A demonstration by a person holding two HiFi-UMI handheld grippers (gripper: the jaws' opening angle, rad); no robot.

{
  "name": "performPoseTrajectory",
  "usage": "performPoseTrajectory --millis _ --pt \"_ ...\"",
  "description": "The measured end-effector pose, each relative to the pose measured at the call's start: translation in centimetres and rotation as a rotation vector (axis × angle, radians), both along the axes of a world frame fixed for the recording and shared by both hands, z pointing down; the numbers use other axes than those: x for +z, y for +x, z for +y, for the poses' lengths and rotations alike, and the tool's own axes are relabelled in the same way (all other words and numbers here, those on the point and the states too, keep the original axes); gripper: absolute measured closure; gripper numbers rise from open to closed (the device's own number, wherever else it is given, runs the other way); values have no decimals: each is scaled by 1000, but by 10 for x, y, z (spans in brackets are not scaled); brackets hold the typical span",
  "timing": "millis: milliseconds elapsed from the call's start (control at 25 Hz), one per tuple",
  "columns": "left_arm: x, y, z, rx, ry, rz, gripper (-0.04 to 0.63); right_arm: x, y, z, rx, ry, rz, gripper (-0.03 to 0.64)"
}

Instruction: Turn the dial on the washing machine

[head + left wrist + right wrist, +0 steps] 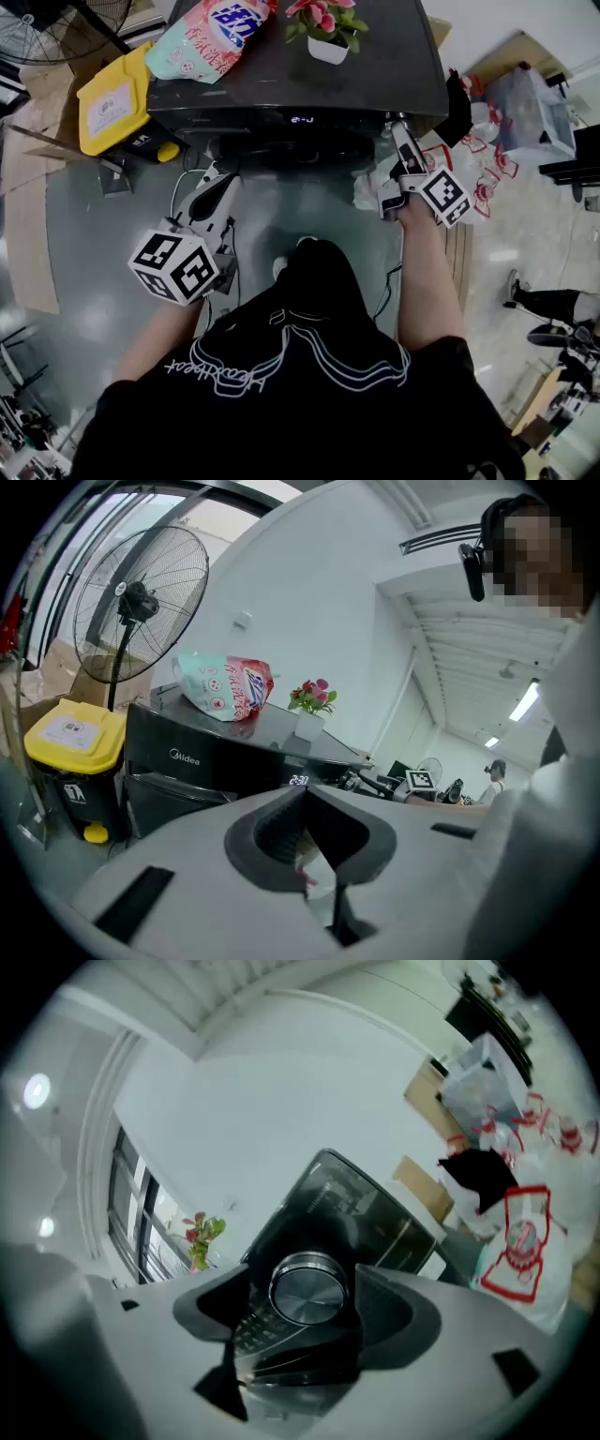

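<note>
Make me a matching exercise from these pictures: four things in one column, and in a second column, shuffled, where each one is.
Things:
1. dial
2. detergent bag
3. yellow-lidded bin
4. flower pot

Places:
A. standing on the floor beside the washing machine
B. between the fingers of the right gripper
C. upright on the machine's top, white
D. lying flat on the machine's top, printed pink and teal

Pairs: 1-B, 2-D, 3-A, 4-C

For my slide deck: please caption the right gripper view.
Right hand-held gripper, jaws apart, frames the silver dial on the washing machine without gripping it.
</note>
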State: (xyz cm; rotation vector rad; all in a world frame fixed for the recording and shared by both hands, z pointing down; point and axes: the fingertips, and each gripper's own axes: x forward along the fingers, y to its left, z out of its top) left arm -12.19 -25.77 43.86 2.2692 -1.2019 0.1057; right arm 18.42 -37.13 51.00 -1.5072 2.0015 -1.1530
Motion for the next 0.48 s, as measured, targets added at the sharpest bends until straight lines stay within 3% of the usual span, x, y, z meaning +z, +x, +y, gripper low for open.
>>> performPoseTrajectory --millis 160,320,480 --pt "-1 -1 -1 -2 3 1 591 -11 -5 5 -43 71 385 236" --pt "-1 -4 -2 -18 10 -3 591 -15 -17 7 -113 124 797 232" --pt "0 -5 -2 -23 5 -5 591 -14 -22 11 -141 150 1142 240"
